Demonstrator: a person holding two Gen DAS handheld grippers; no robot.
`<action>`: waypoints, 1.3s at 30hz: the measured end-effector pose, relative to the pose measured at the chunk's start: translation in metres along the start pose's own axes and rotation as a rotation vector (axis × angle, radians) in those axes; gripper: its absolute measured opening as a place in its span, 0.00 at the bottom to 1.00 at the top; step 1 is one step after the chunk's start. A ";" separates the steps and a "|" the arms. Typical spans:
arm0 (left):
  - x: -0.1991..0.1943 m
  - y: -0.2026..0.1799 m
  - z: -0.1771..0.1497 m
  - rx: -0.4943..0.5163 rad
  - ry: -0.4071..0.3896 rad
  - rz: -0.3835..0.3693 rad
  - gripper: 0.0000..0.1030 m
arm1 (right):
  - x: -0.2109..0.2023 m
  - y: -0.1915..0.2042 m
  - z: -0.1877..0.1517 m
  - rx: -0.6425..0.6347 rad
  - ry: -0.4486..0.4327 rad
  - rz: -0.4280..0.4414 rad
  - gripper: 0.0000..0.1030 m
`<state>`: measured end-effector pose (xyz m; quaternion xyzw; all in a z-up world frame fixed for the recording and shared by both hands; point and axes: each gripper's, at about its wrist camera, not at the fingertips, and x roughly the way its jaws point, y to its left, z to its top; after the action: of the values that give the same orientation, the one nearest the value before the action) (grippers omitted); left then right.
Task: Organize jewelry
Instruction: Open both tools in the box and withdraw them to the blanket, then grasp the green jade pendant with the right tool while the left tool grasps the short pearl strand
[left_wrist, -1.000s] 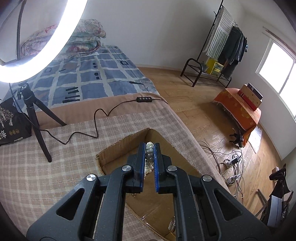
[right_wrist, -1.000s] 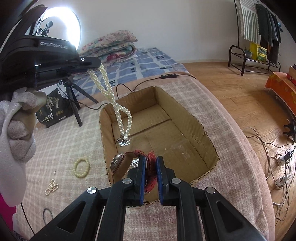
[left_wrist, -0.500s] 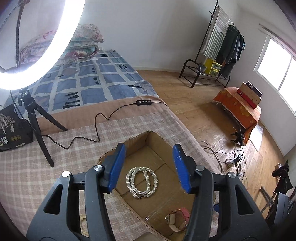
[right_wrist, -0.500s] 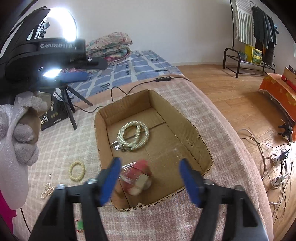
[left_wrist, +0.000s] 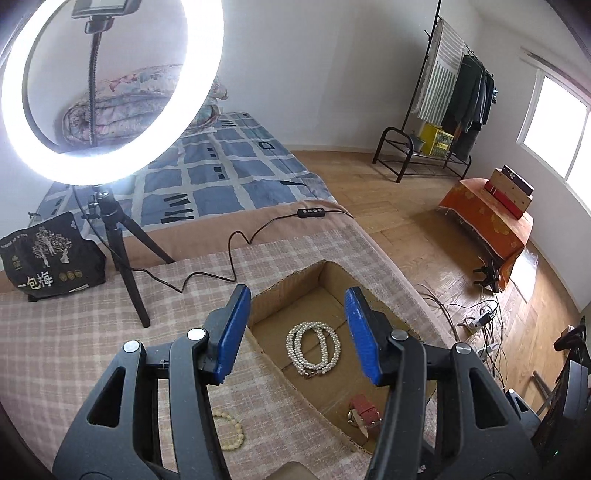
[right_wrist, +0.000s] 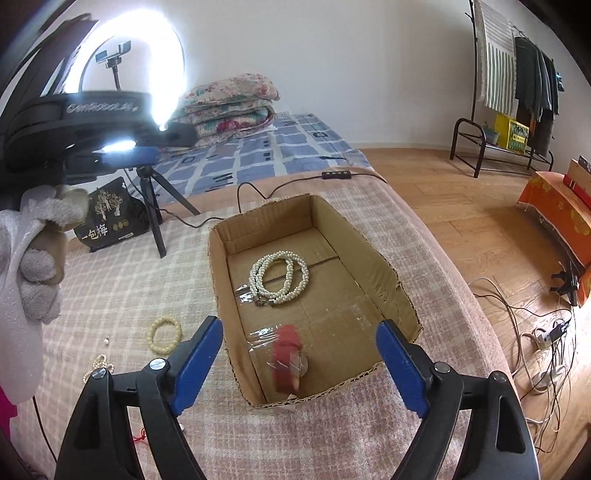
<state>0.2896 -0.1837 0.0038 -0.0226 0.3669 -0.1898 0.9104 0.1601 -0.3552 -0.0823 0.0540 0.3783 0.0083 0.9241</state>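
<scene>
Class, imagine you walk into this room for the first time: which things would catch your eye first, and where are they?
Probably the glowing ring light on its tripod, standing on the checked blanket at the left. Then the open cardboard box in the middle, with a coiled pearl necklace at its far end and a red-strapped watch at the near end.

Ring light (left_wrist: 110, 92) glares brightly, window (left_wrist: 554, 122) adds daylight; fisheye edges warp, watch (right_wrist: 288, 358) blurred.
</scene>
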 end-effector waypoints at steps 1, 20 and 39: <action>-0.007 0.004 0.000 0.002 -0.007 0.010 0.52 | -0.002 0.000 0.000 -0.001 -0.006 0.001 0.84; -0.142 0.110 -0.043 -0.080 -0.095 0.150 0.52 | -0.029 0.033 -0.003 -0.067 -0.121 0.099 0.84; -0.145 0.175 -0.153 -0.172 0.057 0.149 0.52 | -0.013 0.084 -0.074 -0.269 0.151 0.235 0.84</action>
<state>0.1485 0.0457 -0.0441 -0.0678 0.4083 -0.0900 0.9059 0.1011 -0.2656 -0.1165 -0.0268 0.4332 0.1707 0.8846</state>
